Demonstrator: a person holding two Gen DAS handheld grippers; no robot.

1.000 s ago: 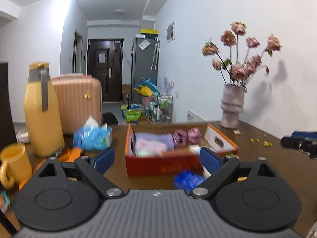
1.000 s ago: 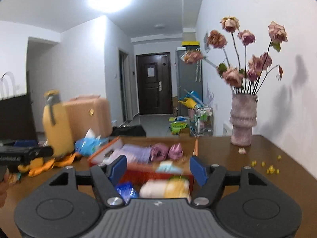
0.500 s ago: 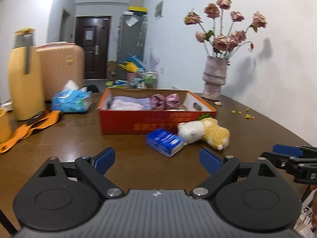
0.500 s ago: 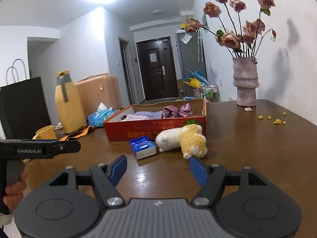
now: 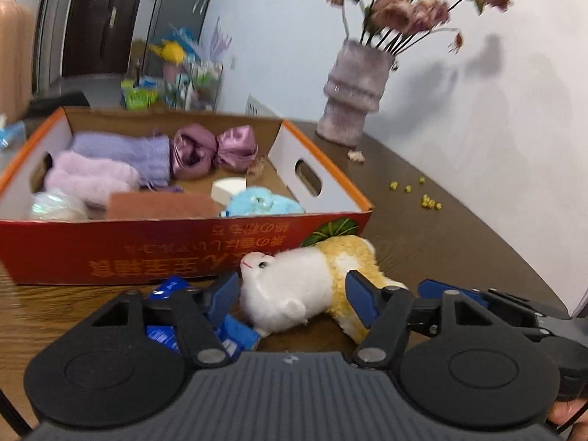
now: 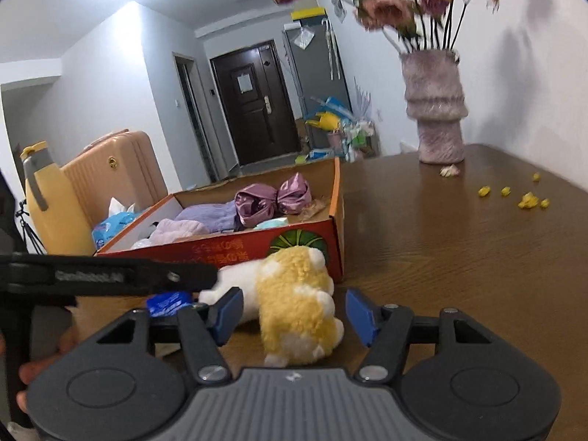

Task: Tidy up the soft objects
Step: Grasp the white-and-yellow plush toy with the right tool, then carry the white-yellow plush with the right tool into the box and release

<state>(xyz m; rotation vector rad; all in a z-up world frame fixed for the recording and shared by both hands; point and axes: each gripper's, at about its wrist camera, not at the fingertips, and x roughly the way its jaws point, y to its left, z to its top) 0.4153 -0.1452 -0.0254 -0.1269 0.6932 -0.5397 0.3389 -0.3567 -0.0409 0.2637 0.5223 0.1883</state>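
My left gripper [image 5: 290, 296] is closing around the plush [image 5: 305, 283] on the desk [image 5: 422, 235], pads not yet pressing; my right gripper [image 6: 294, 312] closes likewise, beside the box [image 6: 294, 246].

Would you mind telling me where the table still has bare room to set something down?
Bare tabletop runs right of the orange box, between the vase and yellow crumbs. In front of the box it is crowded: plush toy, blue packet.
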